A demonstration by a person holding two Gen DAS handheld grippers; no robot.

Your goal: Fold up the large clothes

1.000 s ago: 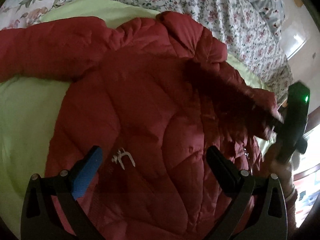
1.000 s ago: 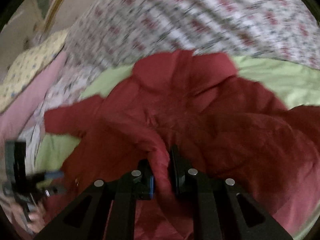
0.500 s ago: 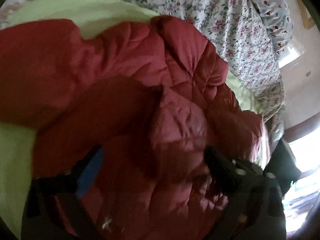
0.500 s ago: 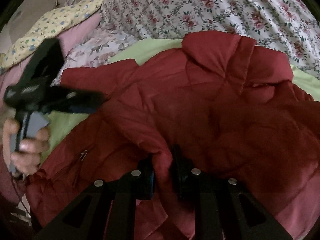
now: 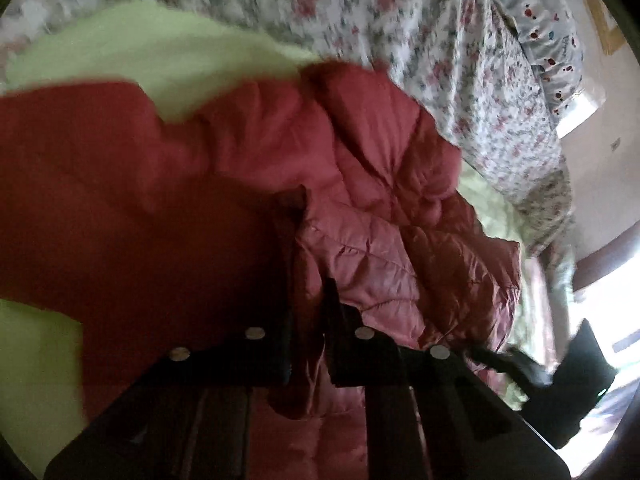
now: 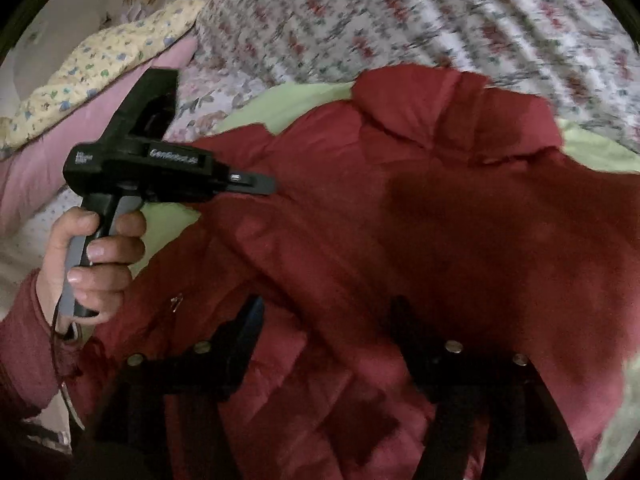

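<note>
Left wrist view: left gripper pinched tight on a raised fold of the red quilted jacket, jaws just closed onto it, cloth bunched between the dark fingers. Jacket spread over a pale green sheet, collar end toward a floral bedspread. Right gripper glimpsed dark and blurred at the lower right edge; width of its jaws not readable from there.

Right wrist view: right gripper spread apart, jaws just opened, a ridge of jacket lying between the fingers but not pressed by either. Left gripper seen side-on at the left, tip against the jacket's sleeve, handle wrapped by a hand in a red sleeve. Pink pillow and yellow patterned cloth beyond, floral bedspread behind the collar.
</note>
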